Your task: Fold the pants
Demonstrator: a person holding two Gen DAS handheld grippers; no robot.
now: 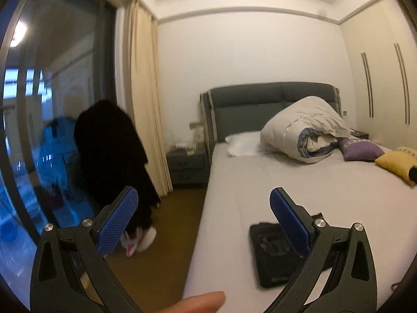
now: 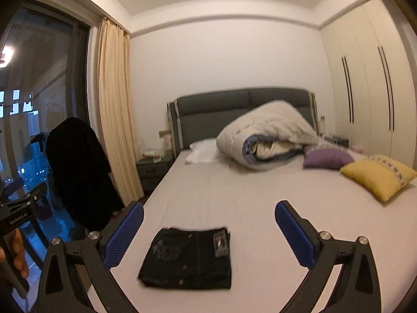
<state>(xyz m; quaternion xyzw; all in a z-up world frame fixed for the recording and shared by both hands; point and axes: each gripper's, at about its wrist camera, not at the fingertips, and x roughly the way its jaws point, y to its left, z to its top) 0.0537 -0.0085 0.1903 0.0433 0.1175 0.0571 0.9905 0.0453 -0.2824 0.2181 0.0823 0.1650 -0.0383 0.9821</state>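
Black pants [image 2: 187, 257] lie folded into a compact rectangle on the grey bed sheet [image 2: 247, 195] near the foot of the bed. In the left wrist view the pants [image 1: 273, 255] lie partly behind my right finger. My left gripper [image 1: 203, 203] is open and empty, held above the bed's left edge. My right gripper [image 2: 208, 217] is open and empty, held above the pants and apart from them. The left gripper's body [image 2: 20, 211] shows at the far left of the right wrist view.
A rolled white duvet [image 2: 268, 133], a white pillow [image 2: 203, 150], a purple cushion [image 2: 325, 157] and a yellow cushion [image 2: 378, 174] lie toward the headboard. A dark garment over a chair [image 1: 112, 151] stands left by the window. A nightstand [image 1: 187, 164] and wardrobe [image 2: 370, 91] flank the bed.
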